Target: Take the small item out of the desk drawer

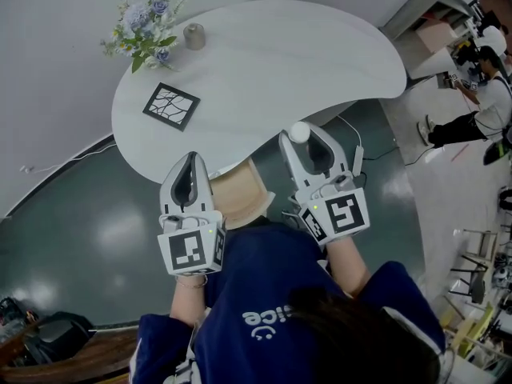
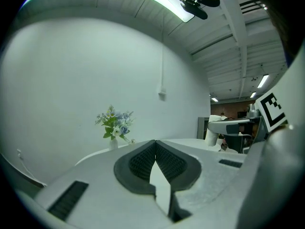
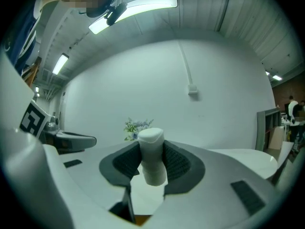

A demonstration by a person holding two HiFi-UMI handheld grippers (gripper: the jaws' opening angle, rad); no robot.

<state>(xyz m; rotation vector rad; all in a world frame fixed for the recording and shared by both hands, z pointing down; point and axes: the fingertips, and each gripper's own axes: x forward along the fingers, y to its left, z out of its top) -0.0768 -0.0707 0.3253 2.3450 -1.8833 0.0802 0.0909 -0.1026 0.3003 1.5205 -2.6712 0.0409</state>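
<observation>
Head view: the right gripper (image 1: 304, 137) pinches the small white cylinder (image 1: 299, 131) at its tips, at the 5 o'clock edge of the white table (image 1: 264, 62) and clear of the open wooden drawer (image 1: 236, 194), which lies at the 7 o'clock side of that gripper. The left gripper (image 1: 190, 160) hangs beside the drawer's 9 o'clock side. The flower posy (image 1: 144, 30) stands at the table's 10 o'clock. The only writing is pale lettering on the person's blue top (image 1: 264, 322), upside down and partly hidden, so not safely readable. The square markers carry patterns only. Left gripper view: the left gripper (image 2: 155, 146) has its pads pressed together with nothing between them. No label shows. Right gripper view: the right gripper (image 3: 151, 149) clamps the cylinder (image 3: 152, 161) across its side, near mid-length, both ends protruding. The cylinder appears matte, slightly creased and wrapped, so it is judged light, somewhat soft and not slippery. A mid-body pinch with moderate pressure suits it, since squeezing harder may deform it. No brand or print is visible on it.
</observation>
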